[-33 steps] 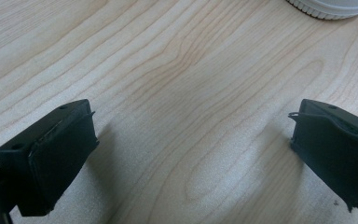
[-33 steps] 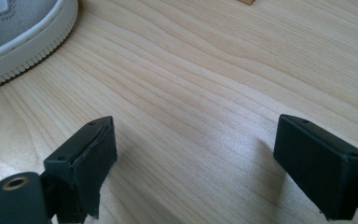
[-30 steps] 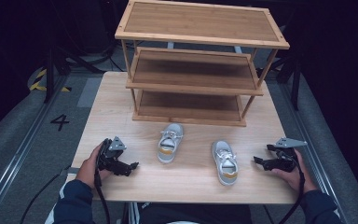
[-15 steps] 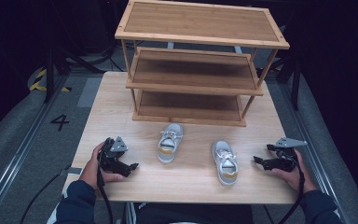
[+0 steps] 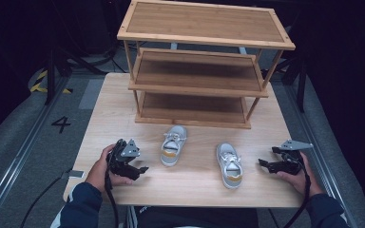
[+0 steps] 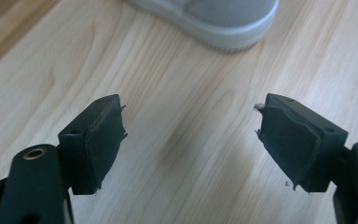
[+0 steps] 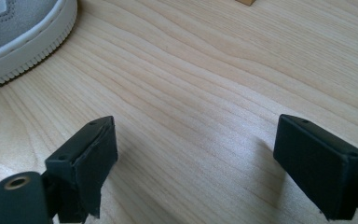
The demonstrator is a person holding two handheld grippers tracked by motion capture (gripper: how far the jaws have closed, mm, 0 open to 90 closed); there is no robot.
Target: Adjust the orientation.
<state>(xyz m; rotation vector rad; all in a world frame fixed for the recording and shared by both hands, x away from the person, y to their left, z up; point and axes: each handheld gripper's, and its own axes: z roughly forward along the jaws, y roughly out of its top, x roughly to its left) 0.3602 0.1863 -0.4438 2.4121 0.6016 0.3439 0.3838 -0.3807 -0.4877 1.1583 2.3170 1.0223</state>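
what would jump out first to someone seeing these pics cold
A three-tier wooden shoe rack stands empty at the far side of the pale wooden table. In front of it lie two small grey shoes, the left shoe nearer the rack than the right shoe. The left gripper and right gripper flank them, both empty.

The left gripper [image 5: 140, 167] has lifted and edged toward the left shoe [image 5: 173, 145] (jaws just closing partway, nothing between them).
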